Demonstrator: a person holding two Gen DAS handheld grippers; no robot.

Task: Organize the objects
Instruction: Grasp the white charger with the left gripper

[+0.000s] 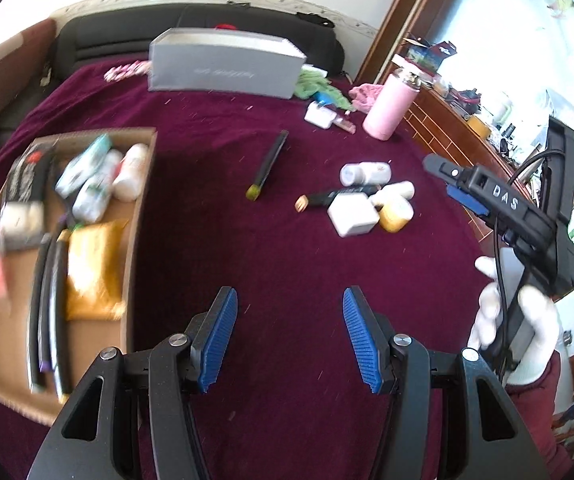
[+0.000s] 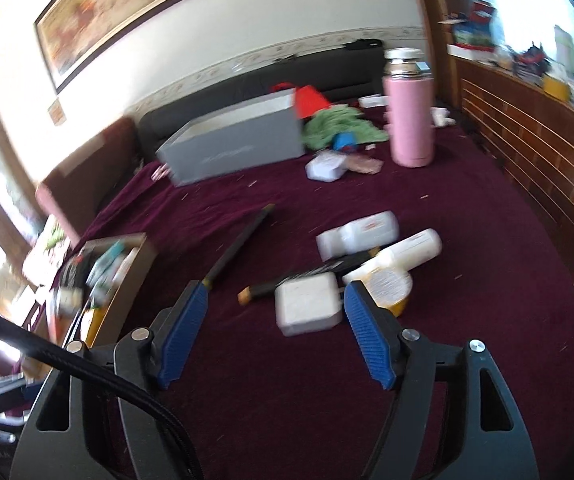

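A bedroom, its bed spread with a maroon cover, serves as the sorting ground, a dark headboard and a framed picture behind. The left gripper hangs over bare cover with its blue-padded jaws spread and nothing between them. The right gripper is likewise spread and empty, pointing at a small heap of toiletries; in the left view it is gripped by a white-gloved hand.

Nearest the right gripper's tips lies a white square block, apparently a charger or soap-like box: rigid, light, flat-sided, probably best pinched across two opposite faces. Touching the block is a round yellow-lidded jar, likely slippery and prone to roll, so a hold across its body seems safer than on its lid. Beyond the block, two white bottles lie on their sides, light plastic that should give slightly under the pads. A dark tube with a tan cap runs just behind the block, and a long thin black brush lies apart, to the block's left; it is stiff and should be taken mid-shaft.

Farther left of the block, an open cardboard box already holds bottles, packets and long dark tubes. Beyond stand a grey box and a pink flask.
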